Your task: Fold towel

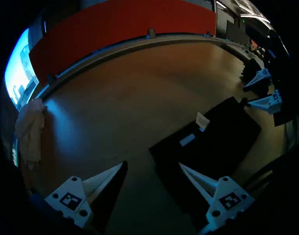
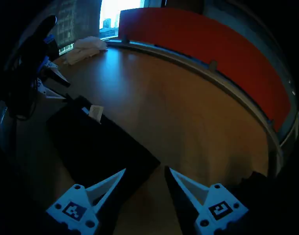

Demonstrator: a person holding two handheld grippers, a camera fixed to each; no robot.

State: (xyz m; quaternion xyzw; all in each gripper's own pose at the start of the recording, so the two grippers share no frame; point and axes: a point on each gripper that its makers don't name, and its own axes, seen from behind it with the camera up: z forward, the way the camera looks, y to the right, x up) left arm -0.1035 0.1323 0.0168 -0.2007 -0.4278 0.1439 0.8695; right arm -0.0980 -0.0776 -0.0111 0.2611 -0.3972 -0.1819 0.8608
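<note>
The black towel (image 1: 220,141) lay flat on the brown wooden surface (image 1: 129,98), in the lower right part of the left gripper view. In the right gripper view it was in the lower left part. A small white label (image 1: 202,120) stood up at the towel's far edge.

The left hand-held gripper (image 1: 152,163) was at the bottom of its own view. Its two white fingers were apart with nothing between them, and the right one reached over the near corner of the towel. If it touched the cloth, the picture could not tell.

The right hand-held gripper (image 2: 146,169) was at the bottom of its own view, also with its fingers spread and holding nothing. Its left finger was over the towel's corner and its right finger over the bare wood. In the left gripper view it was seen at the right edge, near the other end of the towel.

A pile of light cloths (image 1: 29,129) lay at the left edge of the surface, well apart from the towel. Behind the surface stood a red panel (image 1: 122,23), and a bright window (image 1: 18,74) was in the upper left.
</note>
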